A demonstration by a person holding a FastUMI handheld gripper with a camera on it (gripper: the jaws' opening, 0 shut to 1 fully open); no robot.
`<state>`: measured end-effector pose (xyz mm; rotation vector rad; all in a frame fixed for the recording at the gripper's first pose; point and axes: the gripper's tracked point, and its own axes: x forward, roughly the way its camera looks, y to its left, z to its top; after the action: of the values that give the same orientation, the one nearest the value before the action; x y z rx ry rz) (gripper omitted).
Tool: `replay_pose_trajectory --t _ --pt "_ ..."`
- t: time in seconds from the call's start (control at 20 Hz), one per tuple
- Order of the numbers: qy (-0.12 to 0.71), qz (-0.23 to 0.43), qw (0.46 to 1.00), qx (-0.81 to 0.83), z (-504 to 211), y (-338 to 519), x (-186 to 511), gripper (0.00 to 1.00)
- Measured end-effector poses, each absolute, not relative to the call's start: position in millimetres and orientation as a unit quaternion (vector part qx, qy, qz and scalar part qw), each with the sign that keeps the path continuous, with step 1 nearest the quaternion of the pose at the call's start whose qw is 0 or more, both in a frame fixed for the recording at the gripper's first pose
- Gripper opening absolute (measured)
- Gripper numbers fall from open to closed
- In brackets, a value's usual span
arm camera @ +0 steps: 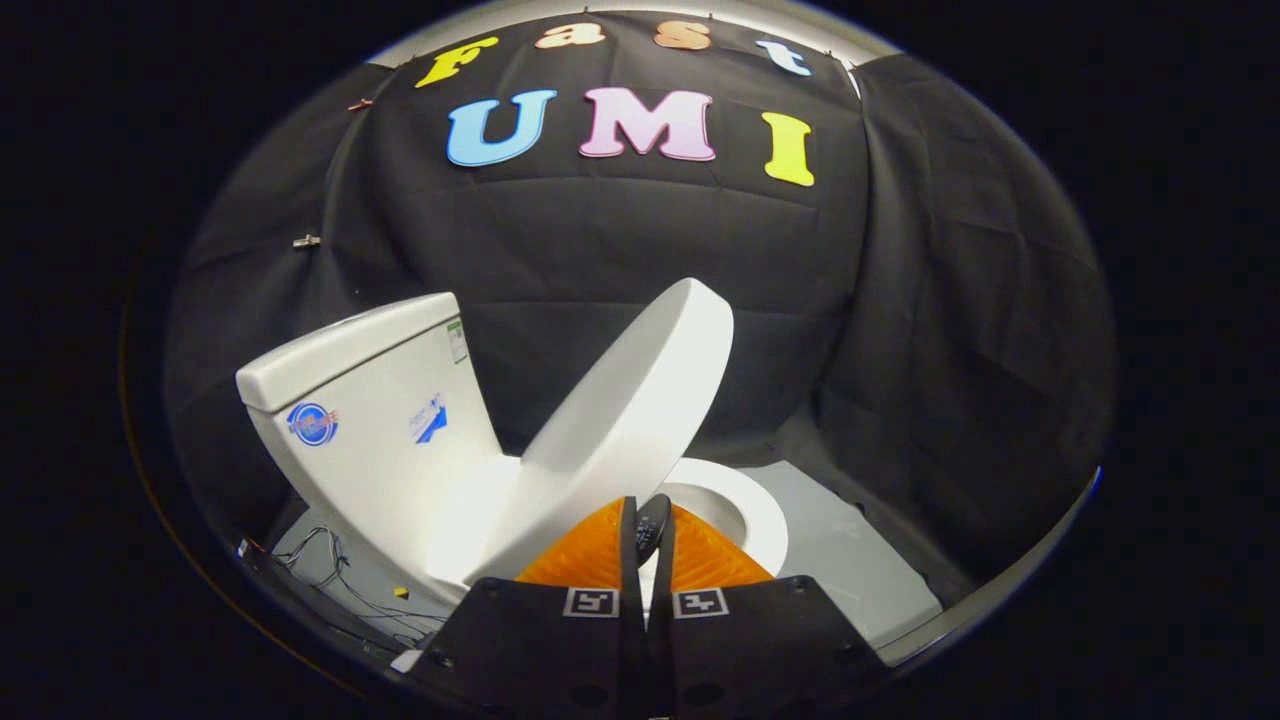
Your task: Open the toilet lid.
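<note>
Toilet lid (630,400): smooth glossy white oval, tilted half-raised above the round seat (760,510). Tank (370,410): boxy, glazed. My gripper (648,545): fingers nearly together, nipping the lid's lower edge.

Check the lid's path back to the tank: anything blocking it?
Nothing visible does. The lid is raised at a slant, and the gap between it and the tank holds no object. The gripper sits at the lid's lower edge with its fingers close together; whether they pinch the lid cannot be told.
</note>
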<state>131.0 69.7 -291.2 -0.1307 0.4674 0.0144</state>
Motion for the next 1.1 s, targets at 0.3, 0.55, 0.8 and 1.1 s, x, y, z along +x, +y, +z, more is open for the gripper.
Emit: replay_pose_trajectory --t 0.3,0.55,0.8,1.1 --pt "0.190 0.072 0.975 -0.092 -258 149 132 0.05" --pt "0.170 0.131 0.970 -0.113 -248 210 131 0.05" --pt "0.163 0.166 0.965 -0.120 -250 252 129 0.05" --pt "0.160 0.192 0.959 -0.137 -255 286 124 0.05"
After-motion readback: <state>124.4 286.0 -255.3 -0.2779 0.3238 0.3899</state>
